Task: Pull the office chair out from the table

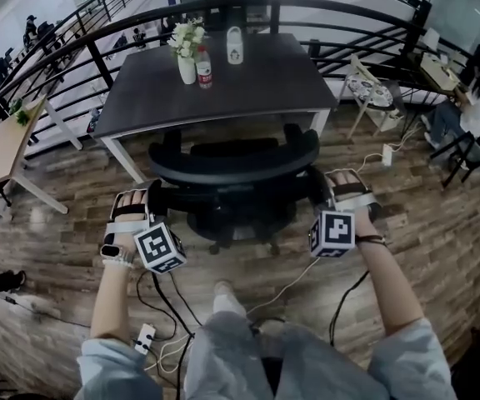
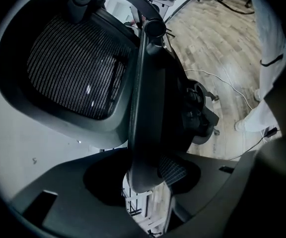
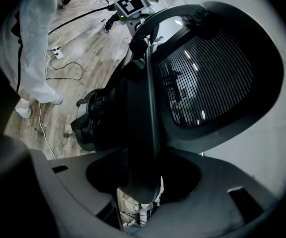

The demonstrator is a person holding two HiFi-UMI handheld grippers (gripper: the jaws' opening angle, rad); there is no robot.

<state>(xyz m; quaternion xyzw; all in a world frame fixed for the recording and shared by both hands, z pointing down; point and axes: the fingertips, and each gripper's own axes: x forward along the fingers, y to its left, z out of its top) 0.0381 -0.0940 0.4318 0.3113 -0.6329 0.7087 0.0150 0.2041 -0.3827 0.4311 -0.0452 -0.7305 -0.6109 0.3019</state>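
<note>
A black office chair [image 1: 232, 163] with a net back stands on the brown wooden floor [image 1: 440, 223]. It is at the near edge of the dark grey table [image 1: 265, 86], about the middle of that edge. Its back faces the person and its arm rests are right by the table's edge.

The left gripper [image 1: 152, 197] is at the left end of the chair's back. In the left gripper view, the left gripper [image 2: 143, 182] has its two jaws squeezed on the thick black rim of the chair [image 2: 73, 68]. The rim runs up between them.

The right gripper [image 1: 322, 187] is at the right end of the chair's back. In the right gripper view, the right gripper [image 3: 140, 182] also has its jaws squeezed on the rim of the chair [image 3: 207, 73].

Near the far edge of the table stand a white vase of pale flowers [image 1: 187, 67], a clear bottle with a red label [image 1: 204, 70] just beside it, and a white jar [image 1: 234, 47] a bit further back.

White and black cables [image 1: 169, 307] lie on the floor by the person's feet.
</note>
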